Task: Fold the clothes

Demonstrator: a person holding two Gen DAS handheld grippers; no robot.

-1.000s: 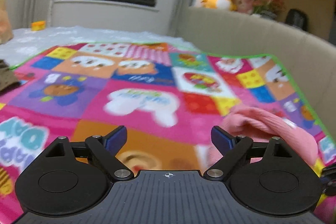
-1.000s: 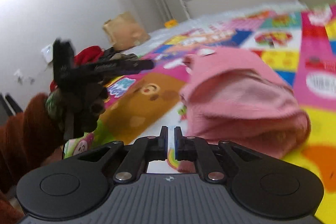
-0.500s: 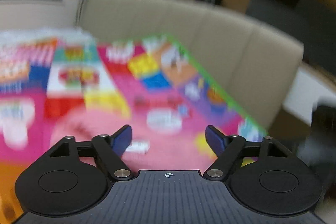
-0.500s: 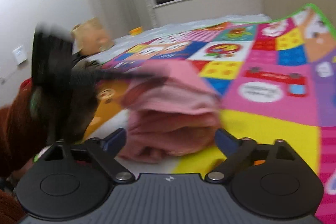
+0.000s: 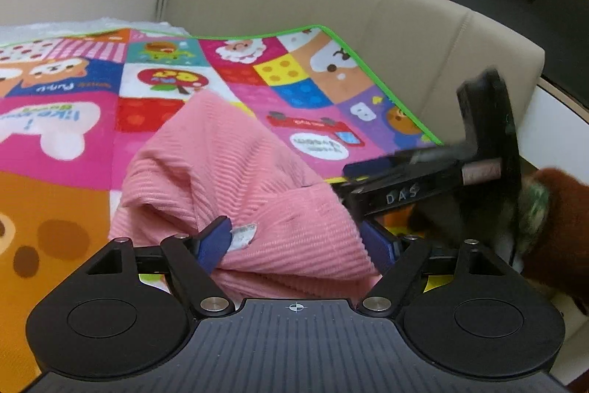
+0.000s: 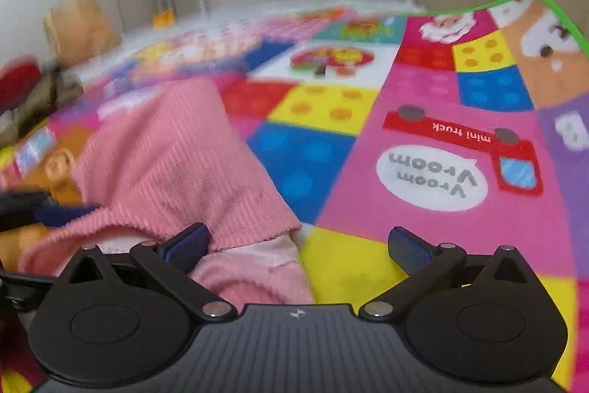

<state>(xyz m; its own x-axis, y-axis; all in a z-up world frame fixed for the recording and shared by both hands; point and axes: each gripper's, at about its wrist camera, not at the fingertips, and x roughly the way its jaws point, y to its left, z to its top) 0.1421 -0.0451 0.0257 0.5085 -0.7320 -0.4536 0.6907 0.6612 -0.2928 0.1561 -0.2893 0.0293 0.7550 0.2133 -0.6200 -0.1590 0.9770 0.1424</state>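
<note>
Garment: pink ribbed knit, bunched in a soft mound on the mat's near part, nr the sofa.
Mat: flat, plush, bright cartoon squares, green edge.
L gripper: jaws apart, knit filling the gap; pad contact unclear.
R gripper: jaws wide, gripping nothing; garment edge by its left pad.
Sofa: beige, padded, far right.
</note>
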